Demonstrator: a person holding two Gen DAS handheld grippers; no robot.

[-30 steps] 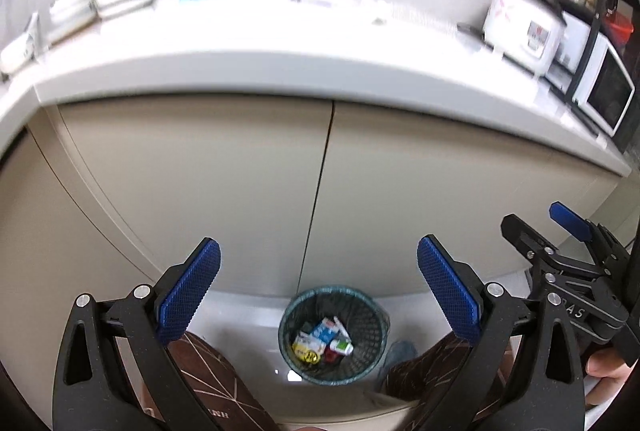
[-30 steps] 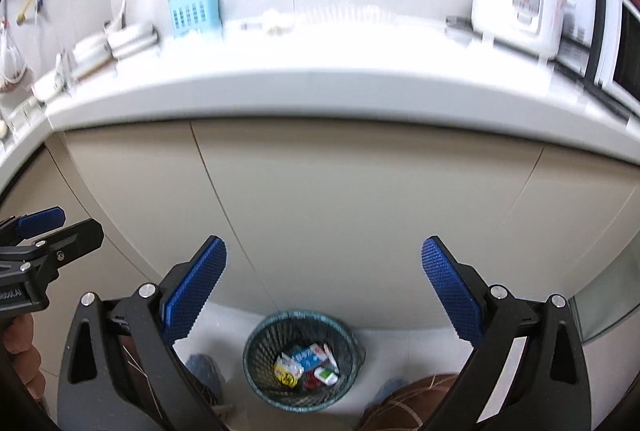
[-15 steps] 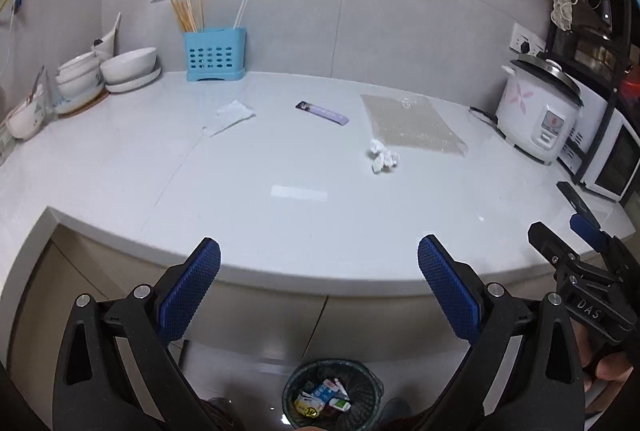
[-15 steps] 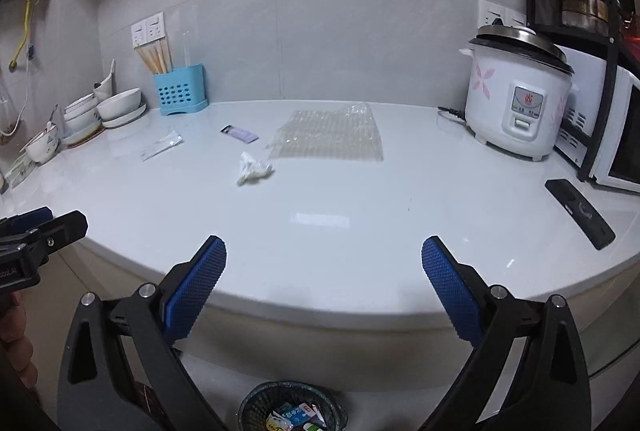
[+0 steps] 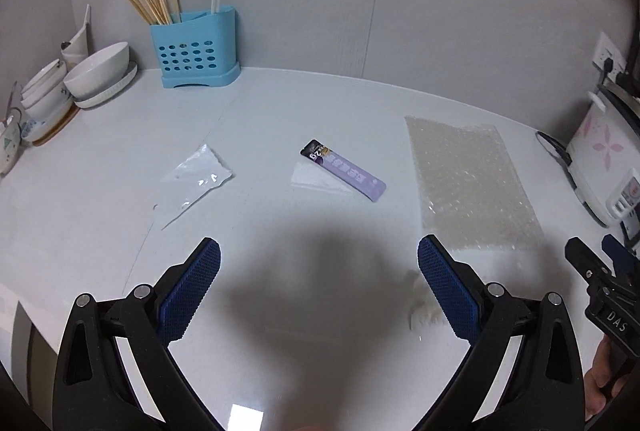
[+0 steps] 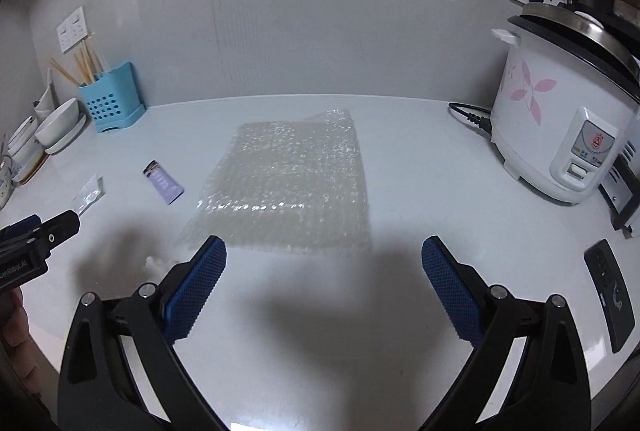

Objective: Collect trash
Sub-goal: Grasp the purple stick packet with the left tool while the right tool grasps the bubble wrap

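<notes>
On the white counter lie a purple wrapper [image 5: 344, 170] [image 6: 163, 183], a clear plastic bag [image 5: 192, 181] [image 6: 88, 193], a sheet of bubble wrap [image 5: 468, 183] [image 6: 288, 187] and a crumpled white tissue [image 5: 422, 305] [image 6: 156, 265]. My left gripper [image 5: 318, 283] is open and empty above the counter, short of the wrapper; the tissue sits by its right finger. My right gripper [image 6: 324, 283] is open and empty just in front of the bubble wrap's near edge.
A blue utensil holder [image 5: 196, 49] and stacked bowls [image 5: 96, 75] stand at the back left. A rice cooker [image 6: 560, 119] with its cord is at the right, and a black remote [image 6: 612, 295] lies near the counter's right edge.
Both grippers rose from facing the cabinet and the trash bin on the floor to above the counter and moved forward over it. The bin has left view.
</notes>
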